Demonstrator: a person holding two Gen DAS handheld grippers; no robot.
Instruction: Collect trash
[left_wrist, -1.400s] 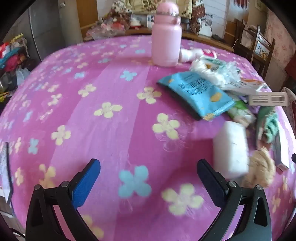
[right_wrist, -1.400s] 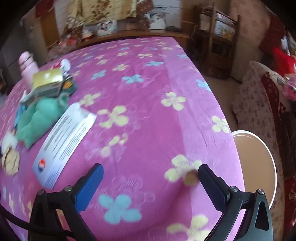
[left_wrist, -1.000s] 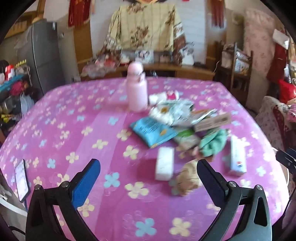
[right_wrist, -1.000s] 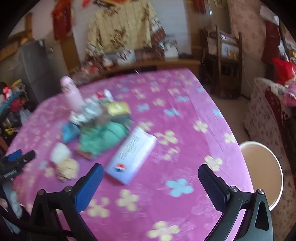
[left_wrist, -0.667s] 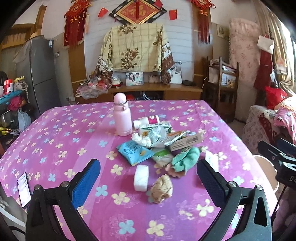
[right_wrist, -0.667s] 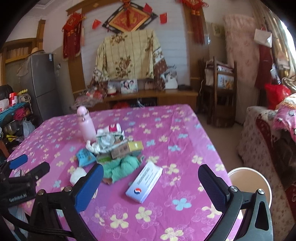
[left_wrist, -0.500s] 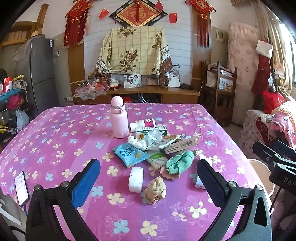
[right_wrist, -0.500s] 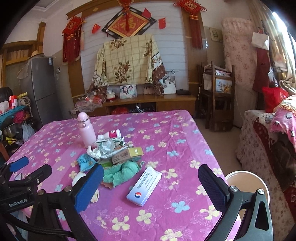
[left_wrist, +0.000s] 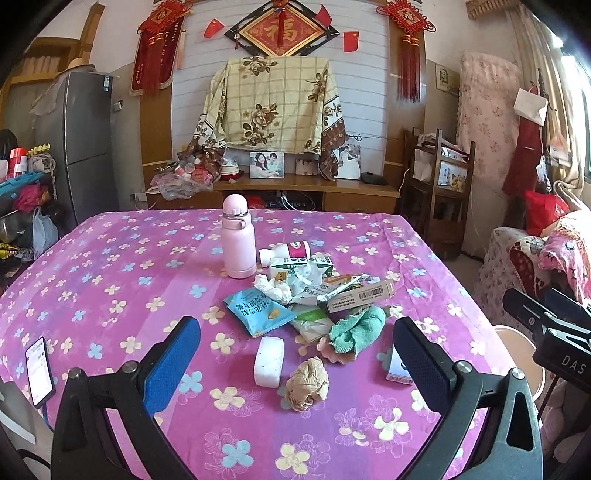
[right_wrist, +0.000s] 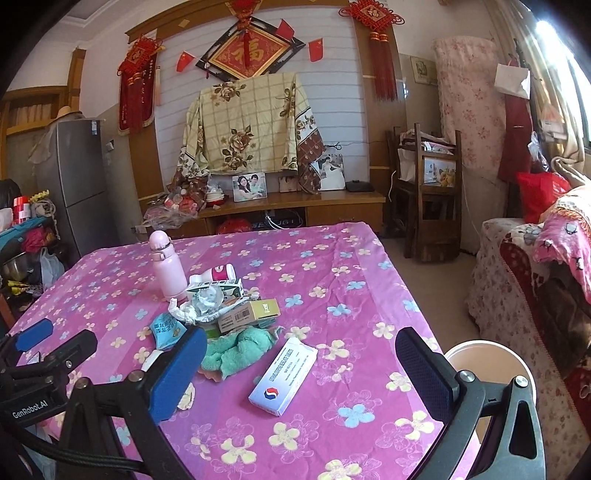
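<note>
A heap of trash lies mid-table on the pink flowered cloth (left_wrist: 110, 266): a crumpled brown paper ball (left_wrist: 307, 383), a white block (left_wrist: 269, 361), a blue snack bag (left_wrist: 257, 311), a green rag (left_wrist: 357, 326), a long carton (left_wrist: 360, 295) and crumpled tissues (left_wrist: 273, 287). A white flat box (right_wrist: 283, 375) lies nearest the right gripper. My left gripper (left_wrist: 295, 365) is open and empty, held above the near table edge. My right gripper (right_wrist: 301, 373) is open and empty, beside it to the right.
A pink bottle (left_wrist: 238, 238) stands behind the heap, with a small bottle (left_wrist: 290, 252) lying beside it. A phone (left_wrist: 38, 369) lies at the table's left edge. A round beige bin (right_wrist: 487, 363) stands on the floor right of the table. A covered sofa (right_wrist: 535, 280) is at the right.
Both grippers have pulled back and risen from close over the cloth. The whole table and room now show. Both stay open and empty.
</note>
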